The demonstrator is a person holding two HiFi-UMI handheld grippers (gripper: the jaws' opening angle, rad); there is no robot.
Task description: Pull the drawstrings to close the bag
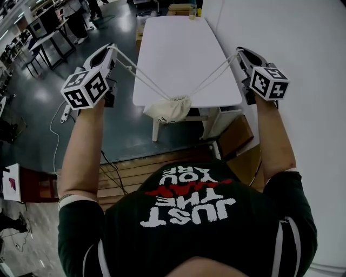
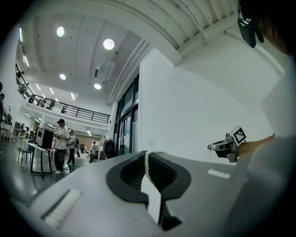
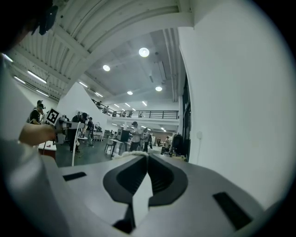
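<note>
A cream drawstring bag [image 1: 168, 110] hangs at the near edge of the white table [image 1: 178, 48], its mouth bunched tight. Two white cords [image 1: 141, 76] run up left to my left gripper [image 1: 112, 50], and two more [image 1: 212, 75] run up right to my right gripper [image 1: 239, 53]. All cords are taut, and my arms are spread wide. In the left gripper view the left gripper [image 2: 147, 157] is shut with white cord [image 2: 146, 162] pinched in the seam. The right gripper [image 3: 146, 159] is likewise shut, with cord [image 3: 127, 155] at its tip.
A white wall [image 1: 303, 43] stands close on the right. A cup [image 1: 192, 11] sits at the table's far end. Left of the table are dark floor, a cable [image 1: 54, 130] and desks [image 1: 51, 32]. Wooden boards [image 1: 140, 167] lie below me. People stand far off [image 2: 60, 143].
</note>
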